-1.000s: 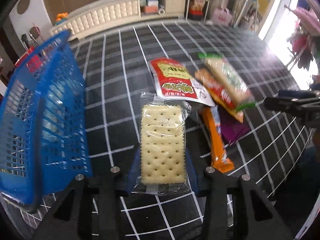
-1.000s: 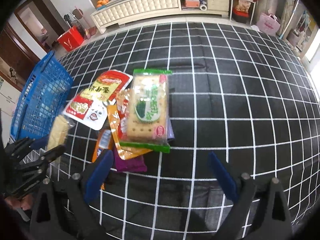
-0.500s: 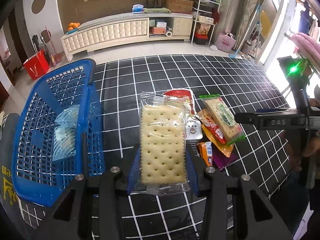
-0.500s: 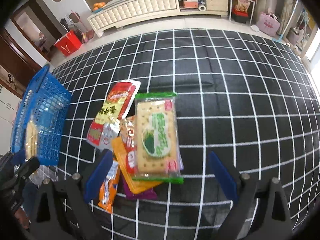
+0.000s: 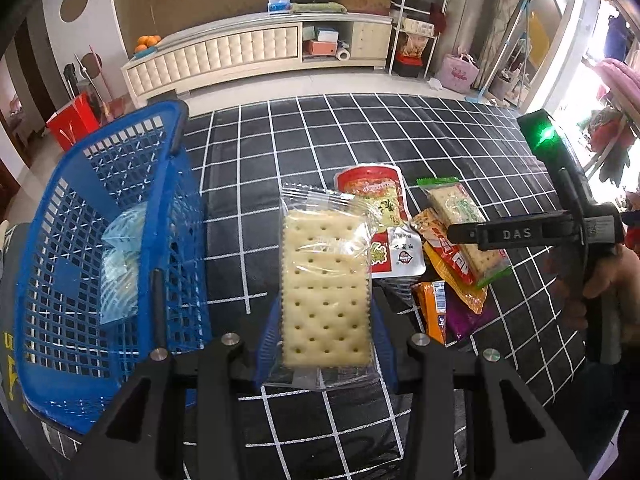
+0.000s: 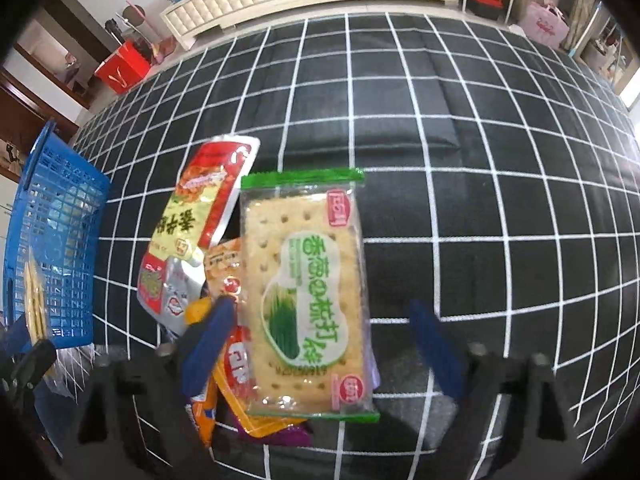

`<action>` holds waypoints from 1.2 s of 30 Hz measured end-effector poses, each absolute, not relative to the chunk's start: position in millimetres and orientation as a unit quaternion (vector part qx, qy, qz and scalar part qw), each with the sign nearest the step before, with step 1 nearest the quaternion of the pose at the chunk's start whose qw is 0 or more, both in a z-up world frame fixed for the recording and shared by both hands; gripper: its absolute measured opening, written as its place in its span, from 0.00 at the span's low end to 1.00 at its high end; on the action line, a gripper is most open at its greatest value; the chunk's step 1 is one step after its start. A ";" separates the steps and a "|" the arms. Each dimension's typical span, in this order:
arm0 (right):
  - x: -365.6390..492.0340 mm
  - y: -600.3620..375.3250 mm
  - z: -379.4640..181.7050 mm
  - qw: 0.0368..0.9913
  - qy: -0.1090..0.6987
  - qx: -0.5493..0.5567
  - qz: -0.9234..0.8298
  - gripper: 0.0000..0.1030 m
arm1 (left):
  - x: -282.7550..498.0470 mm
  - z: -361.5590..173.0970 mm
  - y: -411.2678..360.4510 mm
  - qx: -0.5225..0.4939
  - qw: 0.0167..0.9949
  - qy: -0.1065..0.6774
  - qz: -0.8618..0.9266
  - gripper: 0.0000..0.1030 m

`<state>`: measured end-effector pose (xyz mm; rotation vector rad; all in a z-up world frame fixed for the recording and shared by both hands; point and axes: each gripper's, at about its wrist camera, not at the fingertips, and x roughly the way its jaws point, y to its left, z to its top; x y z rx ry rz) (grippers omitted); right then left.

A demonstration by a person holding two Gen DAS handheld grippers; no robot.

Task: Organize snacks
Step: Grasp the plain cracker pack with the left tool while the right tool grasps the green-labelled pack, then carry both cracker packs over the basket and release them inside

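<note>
Left gripper (image 5: 326, 334) jaws clamp the near end of a light, brittle cracker pack (image 5: 325, 286) right of the basket (image 5: 168, 216); right gripper (image 6: 320, 344) jaws gape around the green pack (image 6: 308, 292), best gripped by its long edges.

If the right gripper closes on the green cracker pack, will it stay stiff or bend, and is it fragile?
The green cracker pack likely stays stiff: flat crackers fill its wrapper. It is probably fragile, so a hard squeeze from the open right gripper may crack them. The glossy film looks slippery, and it lies on other snack packets, so it may slide.
</note>
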<state>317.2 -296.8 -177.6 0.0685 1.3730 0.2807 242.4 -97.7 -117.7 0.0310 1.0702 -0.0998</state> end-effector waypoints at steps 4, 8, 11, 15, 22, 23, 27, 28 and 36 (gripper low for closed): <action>315.2 -296.8 -180.0 0.759 0.631 0.050 0.150 0.61 | 242.4 -119.0 -97.5 0.010 0.858 0.511 -0.050 0.39; 306.6 -296.0 -174.7 0.769 0.623 0.027 0.141 0.57 | 239.9 -117.4 -96.6 0.007 0.859 0.509 -0.052 0.39; 297.5 -295.9 -168.3 0.773 0.618 0.026 0.139 0.57 | 233.9 -113.6 -95.7 0.007 0.861 0.505 -0.055 0.39; 282.2 -292.0 -151.9 0.781 0.608 0.021 0.139 0.57 | 220.6 -104.2 -93.2 0.005 0.867 0.494 -0.057 0.39; 265.3 -285.0 -108.4 0.803 0.577 0.014 0.146 0.57 | 196.0 -78.8 -79.6 -0.011 0.881 0.470 -0.057 0.39; 260.6 -282.7 -100.2 0.807 0.571 0.013 0.148 0.57 | 192.3 -74.7 -77.0 -0.014 0.883 0.467 -0.057 0.39; 243.4 -268.8 -68.1 0.823 0.545 0.001 0.164 0.57 | 178.1 -57.6 -64.0 -0.022 0.891 0.451 -0.054 0.39; 238.8 -262.5 -59.3 0.828 0.535 -0.005 0.171 0.57 | 174.8 -53.4 -60.8 -0.023 0.892 0.448 -0.053 0.39; 217.1 -222.0 -14.8 0.843 0.494 -0.012 0.210 0.57 | 155.8 -19.8 -26.2 -0.021 0.905 0.422 -0.037 0.39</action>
